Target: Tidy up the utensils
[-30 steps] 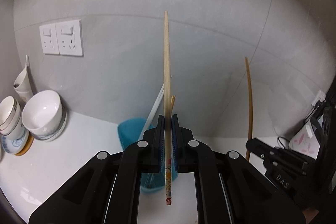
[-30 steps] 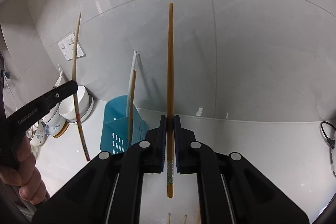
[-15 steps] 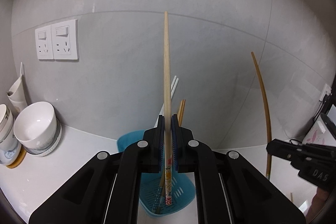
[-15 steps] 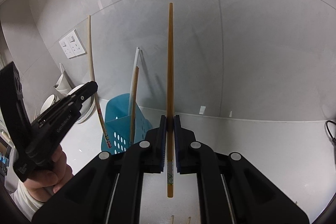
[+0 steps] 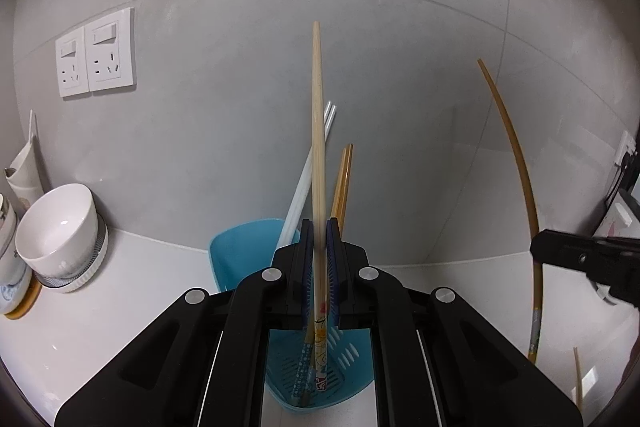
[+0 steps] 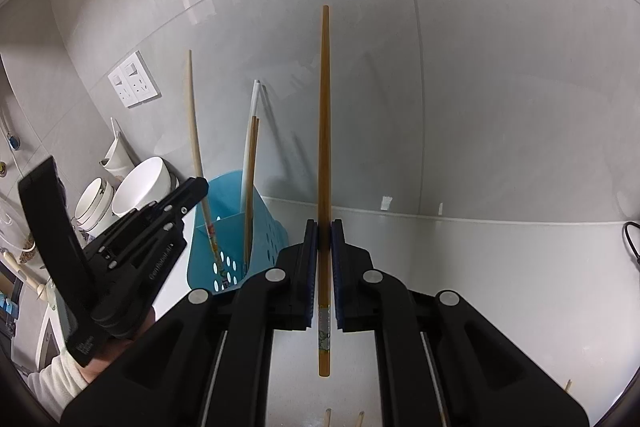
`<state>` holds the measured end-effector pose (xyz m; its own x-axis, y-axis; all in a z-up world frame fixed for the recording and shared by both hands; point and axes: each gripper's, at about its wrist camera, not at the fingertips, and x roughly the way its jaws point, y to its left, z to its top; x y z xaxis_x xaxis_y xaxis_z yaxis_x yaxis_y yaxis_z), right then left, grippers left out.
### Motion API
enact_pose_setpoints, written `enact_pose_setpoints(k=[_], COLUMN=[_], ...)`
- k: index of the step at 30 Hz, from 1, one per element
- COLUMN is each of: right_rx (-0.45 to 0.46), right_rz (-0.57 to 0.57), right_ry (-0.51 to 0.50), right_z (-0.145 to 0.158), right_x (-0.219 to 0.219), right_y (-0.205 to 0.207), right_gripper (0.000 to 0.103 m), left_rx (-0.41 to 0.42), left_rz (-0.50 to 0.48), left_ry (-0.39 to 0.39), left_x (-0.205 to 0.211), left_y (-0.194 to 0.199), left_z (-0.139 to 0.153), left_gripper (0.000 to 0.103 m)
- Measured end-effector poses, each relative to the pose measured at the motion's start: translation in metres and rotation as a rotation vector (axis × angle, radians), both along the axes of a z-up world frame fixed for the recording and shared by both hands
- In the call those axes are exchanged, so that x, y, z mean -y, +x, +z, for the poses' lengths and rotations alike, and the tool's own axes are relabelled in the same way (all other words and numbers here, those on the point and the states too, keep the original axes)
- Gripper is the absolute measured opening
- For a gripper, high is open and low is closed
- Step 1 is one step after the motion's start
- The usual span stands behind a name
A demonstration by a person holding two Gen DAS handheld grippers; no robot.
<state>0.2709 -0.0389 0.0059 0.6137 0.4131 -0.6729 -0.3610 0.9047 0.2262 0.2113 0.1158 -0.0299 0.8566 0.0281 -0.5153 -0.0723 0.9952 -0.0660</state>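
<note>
The left gripper (image 5: 318, 267) has sunk toward the blue basket (image 5: 240, 255), clamping a pale chopstick (image 5: 317, 147) upright, its tip inside the rim. The right gripper (image 6: 324, 267), beside it, pinches a brown chopstick (image 6: 324, 131) upright.

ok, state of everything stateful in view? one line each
left tongs: shut on pale chopstick, its lower end inside the blue holder
right tongs: shut on brown chopstick, held upright, clear of the holder
blue holder: upright, holds several chopsticks
white bowl: upright, empty
</note>
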Motion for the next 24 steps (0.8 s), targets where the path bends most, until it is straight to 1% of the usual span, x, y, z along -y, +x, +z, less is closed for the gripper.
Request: enact_pose_setpoints(k=[7,12,18,20,22,23,24], right_rx=[-0.001,-0.003,-0.004,-0.003,-0.003,-0.003,-0.002], right_rz=[0.001,0.000,0.001,0.001,0.001,0.002,0.003], right_ry=[0.000,0.001,0.000,0.000,0.000,0.000,0.000], right_z=[-0.001,-0.003,-0.004,-0.004,-0.004,-0.004,-0.004], right_x=[-0.001,-0.001,0.000,0.000,0.000,0.000,0.000], right_y=[-0.001,-0.001,-0.002,-0.002,-0.003,-0.002,-0.003], right_gripper=[0.006,0.006,0.006,0.006,0.006,0.006,0.006], left_rx=[-0.036,-0.074,-0.099,-0.111,-0.122,-0.129,-0.135], left_rz=[-0.013,-0.018,-0.012,-0.003,0.008,0.016,0.022], left_ry=[0.011,0.039,0.035,0.038,0.042,0.042,0.040], left_x=[0.002,0.005,0.005,0.006,0.006,0.006,0.005], left_y=[0.003,0.008,0.006,0.003,0.000,-0.003,-0.006], left_z=[-0.014,-0.020,-0.016,-0.012,-0.007,-0.004,-0.001], left_gripper=[0.006,0.007,0.010,0.017,0.034,0.038,0.046])
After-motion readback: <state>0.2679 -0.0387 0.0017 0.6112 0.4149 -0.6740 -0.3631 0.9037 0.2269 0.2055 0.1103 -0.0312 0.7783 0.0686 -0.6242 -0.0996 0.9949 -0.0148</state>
